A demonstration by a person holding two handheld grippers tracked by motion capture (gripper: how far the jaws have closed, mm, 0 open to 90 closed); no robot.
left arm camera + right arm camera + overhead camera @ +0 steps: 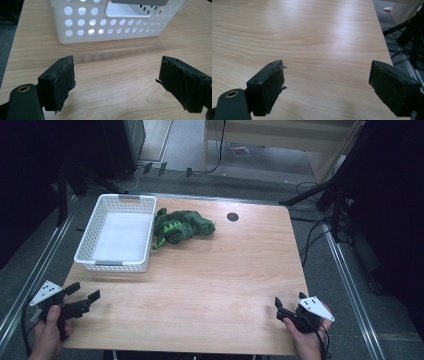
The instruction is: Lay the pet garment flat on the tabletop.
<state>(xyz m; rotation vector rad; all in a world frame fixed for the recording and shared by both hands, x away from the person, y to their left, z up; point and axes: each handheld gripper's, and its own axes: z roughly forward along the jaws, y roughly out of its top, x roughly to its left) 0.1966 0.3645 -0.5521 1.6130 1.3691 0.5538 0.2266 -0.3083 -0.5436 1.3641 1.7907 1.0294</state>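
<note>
A green plush toy [181, 226] with lighter green markings lies crumpled on the wooden table [210, 275], touching the right side of a white perforated basket [120, 232] that holds nothing. My left gripper [85, 292] rests open near the table's front left corner, a hand behind it, its jaws facing the basket [110, 22] across bare wood. At the front right corner my right gripper [288, 308] is open too, held low over the table, nothing between its jaws. In both gripper views the black pads [61, 82] [270, 86] stand wide apart.
A round black cable hole [232, 216] sits at the table's back middle. Black stands and cables [320, 195] flank the table on the grey floor. The table's right edge [384, 45] runs close to my right gripper.
</note>
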